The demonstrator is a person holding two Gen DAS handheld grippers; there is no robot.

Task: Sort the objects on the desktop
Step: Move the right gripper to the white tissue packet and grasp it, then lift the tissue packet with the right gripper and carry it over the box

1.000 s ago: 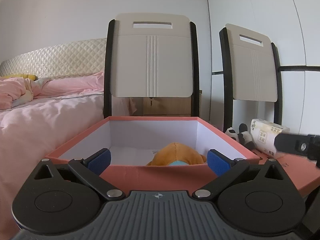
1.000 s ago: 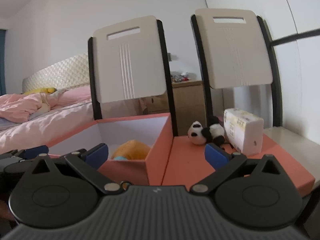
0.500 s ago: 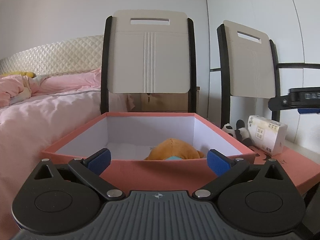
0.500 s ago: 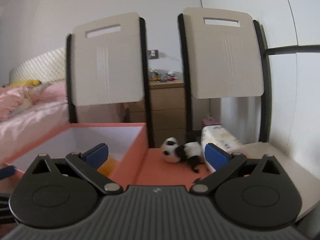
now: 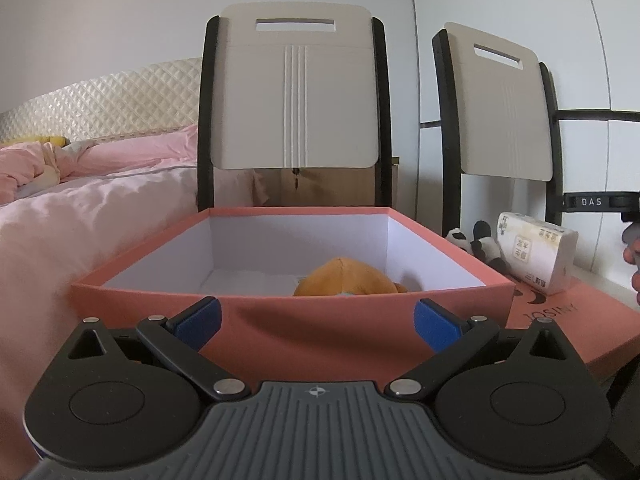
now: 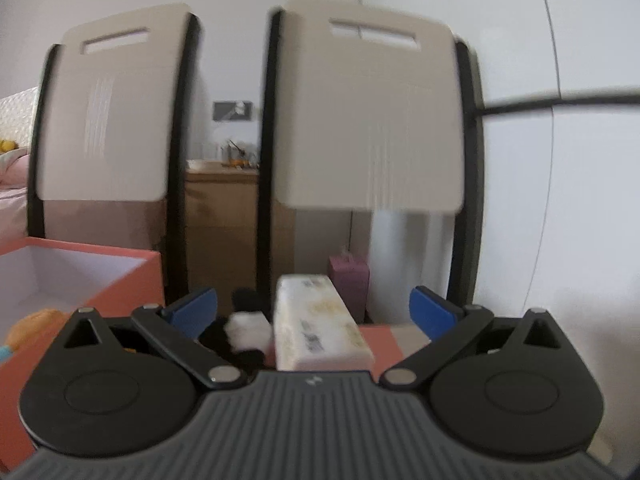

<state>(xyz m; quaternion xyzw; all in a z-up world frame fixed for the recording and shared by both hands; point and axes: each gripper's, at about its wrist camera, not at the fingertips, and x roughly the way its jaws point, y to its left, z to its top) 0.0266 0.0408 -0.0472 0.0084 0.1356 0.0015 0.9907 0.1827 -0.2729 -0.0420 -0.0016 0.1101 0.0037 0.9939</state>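
Two grippers here, both with jaws spread wide and holding nothing. Left gripper (image 5: 316, 322) sits right in front of the orange box (image 5: 280, 320), which has an orange plush toy (image 5: 344, 276) inside. To the right, on the box lid (image 5: 560, 320), a little panda toy (image 5: 480, 246) lies touching a tissue pack (image 5: 536, 252). Right gripper (image 6: 312, 312) hovers over that tissue pack, view's blurry.

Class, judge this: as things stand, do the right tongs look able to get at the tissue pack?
Probably yes. The right tongs are open, with the tissue pack straight ahead between the fingers; only the panda toy crowds its left side.
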